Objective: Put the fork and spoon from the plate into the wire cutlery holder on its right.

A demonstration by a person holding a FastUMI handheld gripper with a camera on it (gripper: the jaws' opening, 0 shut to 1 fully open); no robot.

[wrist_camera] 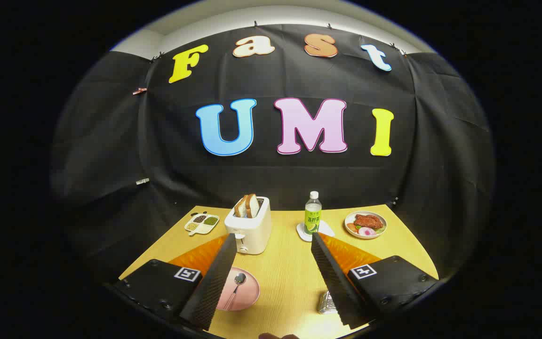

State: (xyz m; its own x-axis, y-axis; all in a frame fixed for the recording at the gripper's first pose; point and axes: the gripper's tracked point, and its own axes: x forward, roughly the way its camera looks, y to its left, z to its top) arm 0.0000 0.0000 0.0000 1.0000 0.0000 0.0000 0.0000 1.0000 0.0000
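The gripper point(273, 238) was held wide open and empty above the wooden table point(290, 278), its 2 fingers spread well apart. The pink plate point(247, 294) was seen just inside the left finger, with the spoon point(238, 281) lying on it; the fork could not be made out. The wire cutlery holder point(326, 302) was partly hidden beside the right finger. A descent leftward onto the spoon's handle was judged best. Beyond, 2 bread slices point(247, 205) stood in a toaster point(250, 228).
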